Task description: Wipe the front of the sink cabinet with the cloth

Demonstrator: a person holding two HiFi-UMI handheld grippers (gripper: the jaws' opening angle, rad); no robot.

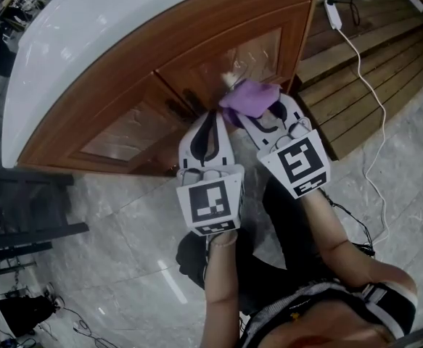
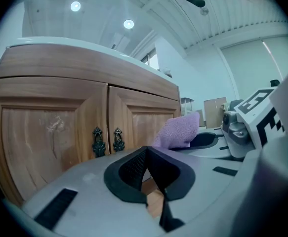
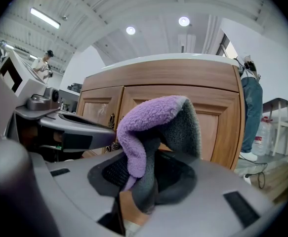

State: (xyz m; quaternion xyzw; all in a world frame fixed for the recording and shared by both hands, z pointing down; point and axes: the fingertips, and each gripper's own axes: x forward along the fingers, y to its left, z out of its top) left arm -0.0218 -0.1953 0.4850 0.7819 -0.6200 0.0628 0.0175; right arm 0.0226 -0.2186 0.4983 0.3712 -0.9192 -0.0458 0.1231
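Sink cabinet (image 1: 146, 85); cloth (image 3: 148, 117) in right tongs (image 3: 144, 179)

White power strip (image 1: 332, 13) on wooden planks (image 1: 392, 38), grey marble floor (image 1: 124, 220), black rack (image 1: 22, 209) at left

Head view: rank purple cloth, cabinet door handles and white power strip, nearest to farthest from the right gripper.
1. Purple cloth, clamped in the right gripper.
2. Door handles, just left of it.
3. White power strip, far upper right on the boards.
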